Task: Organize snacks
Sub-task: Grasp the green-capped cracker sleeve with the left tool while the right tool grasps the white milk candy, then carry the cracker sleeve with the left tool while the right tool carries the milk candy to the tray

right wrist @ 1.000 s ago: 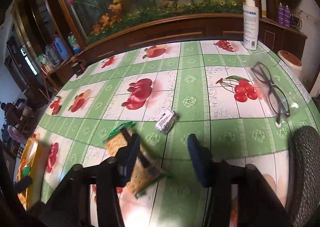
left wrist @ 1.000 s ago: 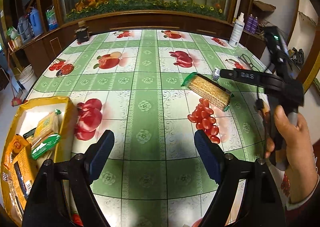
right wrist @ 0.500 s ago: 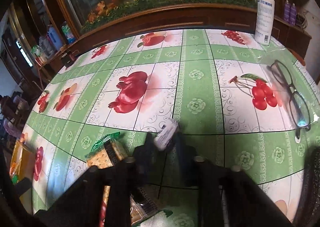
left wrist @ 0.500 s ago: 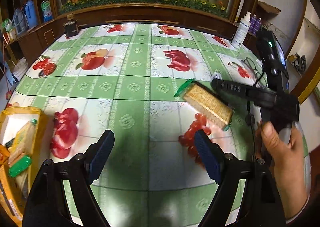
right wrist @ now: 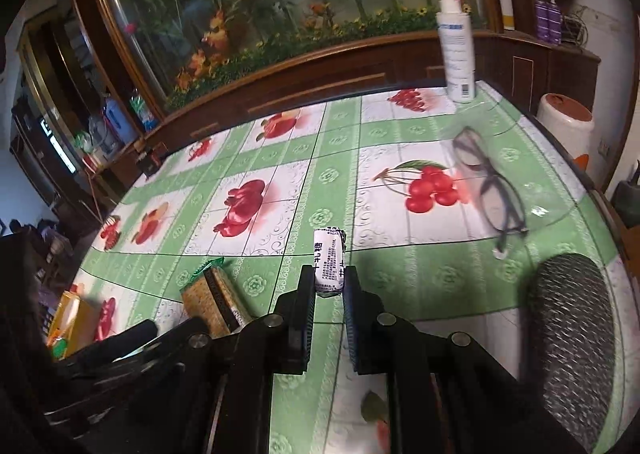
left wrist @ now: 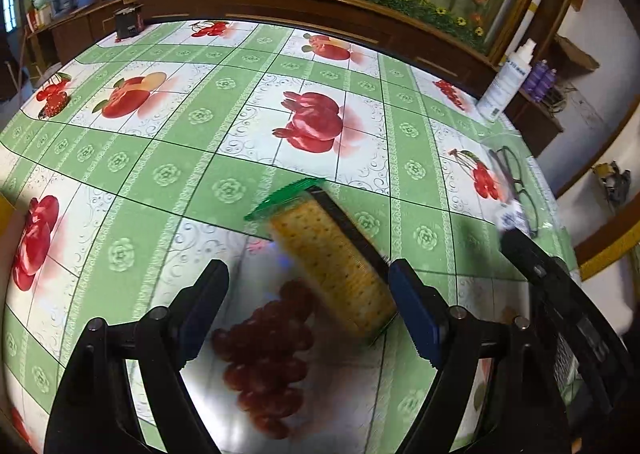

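Snack sorting under way on the fruit-print surface (left wrist: 224, 102)

Right tongs (right wrist: 329, 286) clamp a white candy (right wrist: 329, 260); left tongs (left wrist: 308, 310) gape empty beside the cracker pack (left wrist: 332, 258), unboxed.

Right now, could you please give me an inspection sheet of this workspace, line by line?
Surface: table under a green and white fruit-print cloth.
Job's things: cracker pack lying flat on the cloth; small white wrapped candy; yellow snack box at the table's left edge.
Clutter: glasses and white spray bottle on the far right side; a small dark box at the far edge.
Grippers: left gripper open, the cracker pack's near end between its fingers, untouched; right gripper shut on the candy.
Cables: nothing seen on the table.
Surroundings: wooden cabinet with a flower mural behind; bottles on side shelves.
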